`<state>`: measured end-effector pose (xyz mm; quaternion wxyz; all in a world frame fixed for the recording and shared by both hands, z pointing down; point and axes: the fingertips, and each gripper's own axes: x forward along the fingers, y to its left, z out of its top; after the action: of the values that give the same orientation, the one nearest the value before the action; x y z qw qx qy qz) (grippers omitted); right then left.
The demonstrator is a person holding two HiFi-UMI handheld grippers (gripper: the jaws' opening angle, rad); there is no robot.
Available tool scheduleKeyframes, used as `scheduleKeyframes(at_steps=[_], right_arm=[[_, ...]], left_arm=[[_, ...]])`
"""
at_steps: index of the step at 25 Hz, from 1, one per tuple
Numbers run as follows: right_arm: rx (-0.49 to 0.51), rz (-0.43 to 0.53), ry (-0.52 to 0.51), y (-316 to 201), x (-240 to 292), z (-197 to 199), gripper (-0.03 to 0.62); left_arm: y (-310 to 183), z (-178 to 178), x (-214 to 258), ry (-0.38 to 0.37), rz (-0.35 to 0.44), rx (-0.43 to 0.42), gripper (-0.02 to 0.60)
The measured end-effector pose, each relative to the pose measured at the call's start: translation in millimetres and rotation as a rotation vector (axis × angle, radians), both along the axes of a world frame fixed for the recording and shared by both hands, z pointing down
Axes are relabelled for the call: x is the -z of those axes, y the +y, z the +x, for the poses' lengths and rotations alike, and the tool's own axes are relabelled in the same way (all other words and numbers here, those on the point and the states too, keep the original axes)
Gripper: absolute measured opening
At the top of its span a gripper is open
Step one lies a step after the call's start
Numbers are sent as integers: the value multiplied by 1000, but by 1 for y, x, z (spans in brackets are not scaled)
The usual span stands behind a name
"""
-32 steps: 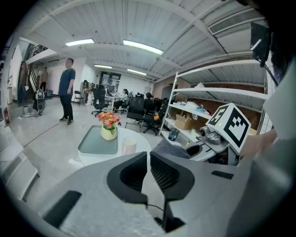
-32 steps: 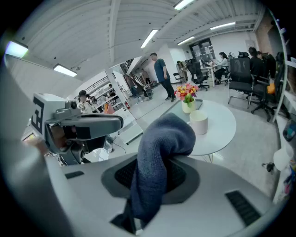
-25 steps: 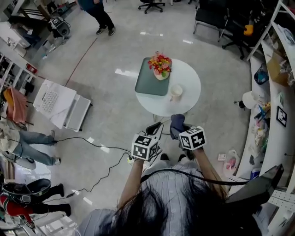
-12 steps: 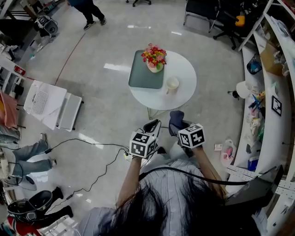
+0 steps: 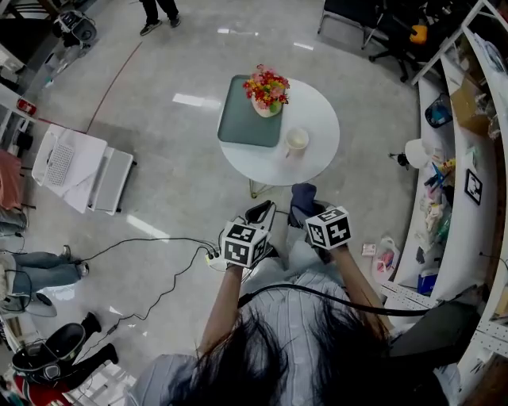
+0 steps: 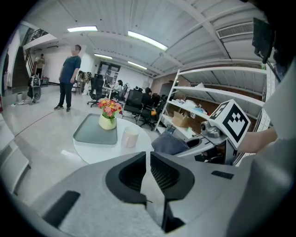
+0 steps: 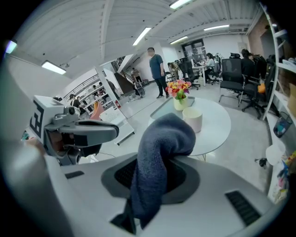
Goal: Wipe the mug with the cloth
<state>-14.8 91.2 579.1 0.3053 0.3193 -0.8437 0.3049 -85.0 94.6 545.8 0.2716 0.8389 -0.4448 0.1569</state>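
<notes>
A cream mug [image 5: 297,141] stands on the round white table [image 5: 317,162], next to a grey-green tray [image 5: 238,127]. My right gripper [image 5: 308,210] is shut on a dark blue cloth [image 5: 302,196], held in the air short of the table's near edge. In the right gripper view the cloth [image 7: 159,152] bulges up between the jaws, with the mug [image 7: 192,119] beyond it. My left gripper [image 5: 263,212] is beside it, apart from the table. In the left gripper view its jaws [image 6: 148,156] stand almost together with nothing between them, and the mug [image 6: 130,137] is ahead.
A vase of flowers [image 5: 267,89] sits on the tray's far end. Cables [image 5: 159,246] trail over the floor at the left beside a white cart [image 5: 79,166]. Shelving [image 5: 456,182] lines the right side, office chairs [image 5: 373,24] stand beyond the table, and a person [image 5: 159,12] stands far off.
Both grippers keep their pose and the cloth stays held. The view has shifted a little, so the table lies slightly higher and the far person is nearly out of frame.
</notes>
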Motion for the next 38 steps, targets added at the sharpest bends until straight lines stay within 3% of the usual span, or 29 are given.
scheduleKeyframes(at_steps=[10, 24, 32, 38], right_arm=[[128, -18, 28, -54, -28, -4, 101], [323, -46, 67, -109, -69, -17, 101], [321, -77, 75, -120, -83, -23, 101], [266, -92, 91, -131, -87, -16, 101]], left_arm=[[-55, -2, -10, -28, -20, 65, 32], [-112, 5, -30, -95, -112, 130, 32], [-124, 0, -41, -120, -163, 100, 32], [-139, 9, -56, -142, -197, -7, 32]])
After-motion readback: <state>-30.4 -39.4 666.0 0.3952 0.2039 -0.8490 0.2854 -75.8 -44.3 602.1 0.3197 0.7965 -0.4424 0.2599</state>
